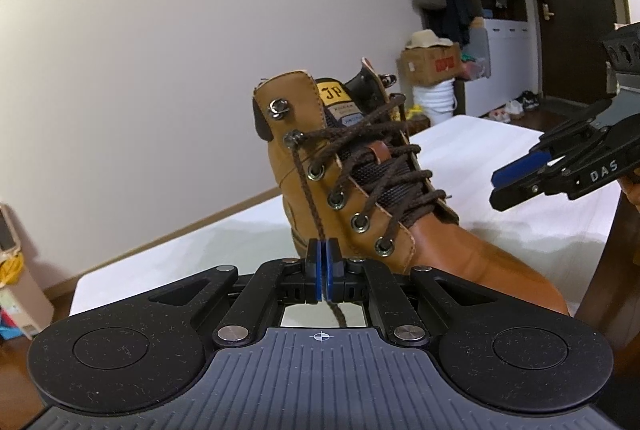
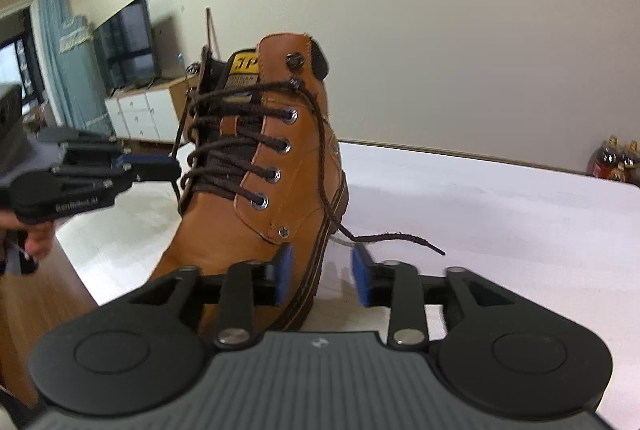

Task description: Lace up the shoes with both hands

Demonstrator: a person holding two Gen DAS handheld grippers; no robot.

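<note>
Boot [image 1: 360, 190]: we see it upright on the white surface [image 1: 500, 166], laced in brown.
Left gripper [image 1: 322, 266]: our jaws clench one lace end [image 1: 308, 190].
Right gripper [image 2: 322, 272]: jaws released; the other lace end [image 2: 400, 236] lies loose beyond them.

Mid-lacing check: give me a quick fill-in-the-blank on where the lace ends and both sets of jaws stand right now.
1. The left gripper has its jaws ____ on a brown lace end.
2. The right gripper has its jaws ____, with nothing between them.
3. The other lace end lies loose on the ____ table.
4. The topmost hook on the boot has ____ lace around it.

Missing words: shut; open; white; no
</note>
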